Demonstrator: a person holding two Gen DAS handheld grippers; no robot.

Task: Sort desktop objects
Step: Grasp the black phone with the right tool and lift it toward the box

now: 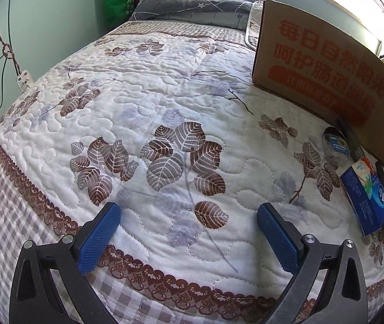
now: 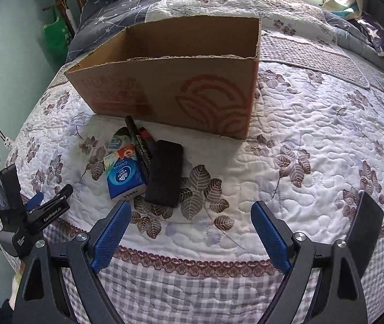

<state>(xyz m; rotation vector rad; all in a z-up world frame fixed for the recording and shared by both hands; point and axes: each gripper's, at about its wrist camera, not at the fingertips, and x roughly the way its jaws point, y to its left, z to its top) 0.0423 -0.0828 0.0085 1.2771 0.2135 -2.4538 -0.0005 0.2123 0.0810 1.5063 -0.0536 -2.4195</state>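
An open cardboard box (image 2: 170, 91) with red print stands on the quilted bed; it also shows in the left wrist view (image 1: 318, 62) at the right. In front of it lie a blue tissue pack (image 2: 123, 172), a black case (image 2: 165, 172), a black marker (image 2: 138, 140), a red-tipped marker (image 2: 145, 132) and a clear tape roll (image 1: 336, 145). The tissue pack also shows in the left wrist view (image 1: 364, 194). My right gripper (image 2: 190, 210) is open and empty, just short of the pile. My left gripper (image 1: 188, 213) is open and empty over bare quilt, left of the objects.
The left gripper's body (image 2: 30, 216) shows at the left edge of the right wrist view. The bed's front edge (image 2: 192, 264) has a checked border. A green bag (image 1: 117, 0) and cables (image 1: 6, 48) are by the wall at left. Pillows (image 2: 367, 35) lie behind.
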